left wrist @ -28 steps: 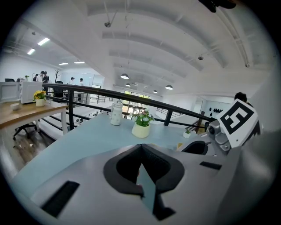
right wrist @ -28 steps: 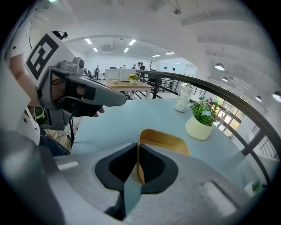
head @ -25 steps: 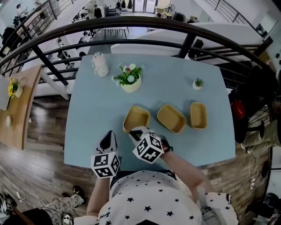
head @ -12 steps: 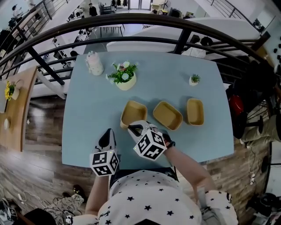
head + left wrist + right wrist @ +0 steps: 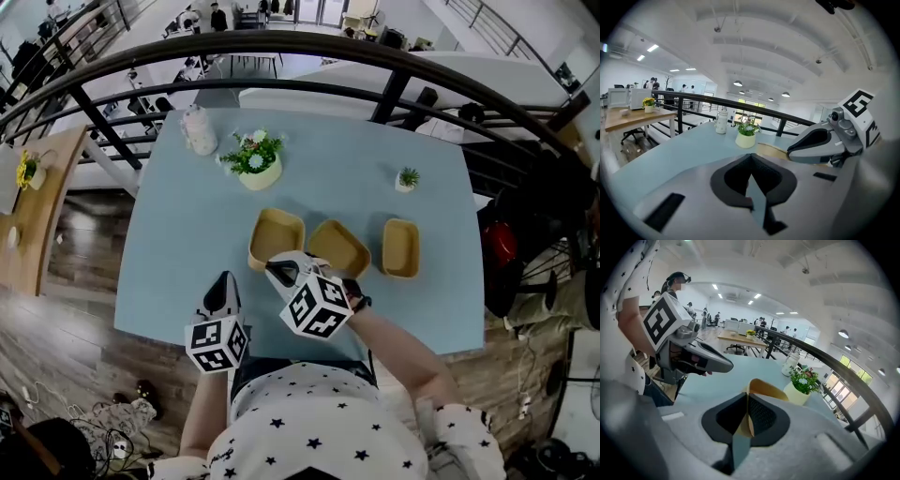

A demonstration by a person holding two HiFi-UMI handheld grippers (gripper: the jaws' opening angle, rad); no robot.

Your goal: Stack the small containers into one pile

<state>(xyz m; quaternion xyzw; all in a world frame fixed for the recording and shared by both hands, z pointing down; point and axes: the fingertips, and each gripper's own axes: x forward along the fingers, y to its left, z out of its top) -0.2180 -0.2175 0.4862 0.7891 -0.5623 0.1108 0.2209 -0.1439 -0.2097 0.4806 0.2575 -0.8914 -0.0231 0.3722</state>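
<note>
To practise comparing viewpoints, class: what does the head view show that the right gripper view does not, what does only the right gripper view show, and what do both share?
Head view only: the middle tan paper container, the right-hand tan paper container and a tiny green potted plant. Right gripper view only: the right gripper shut on the rim of the left tan paper container. Both: the light blue table, white flower pot, white bottle and left gripper.

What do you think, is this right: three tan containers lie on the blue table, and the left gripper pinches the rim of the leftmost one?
The hand is wrong. The right gripper pinches the rim of the leftmost container, as the right gripper view shows; the left gripper is shut on nothing. Three tan containers lie on the blue table.
</note>
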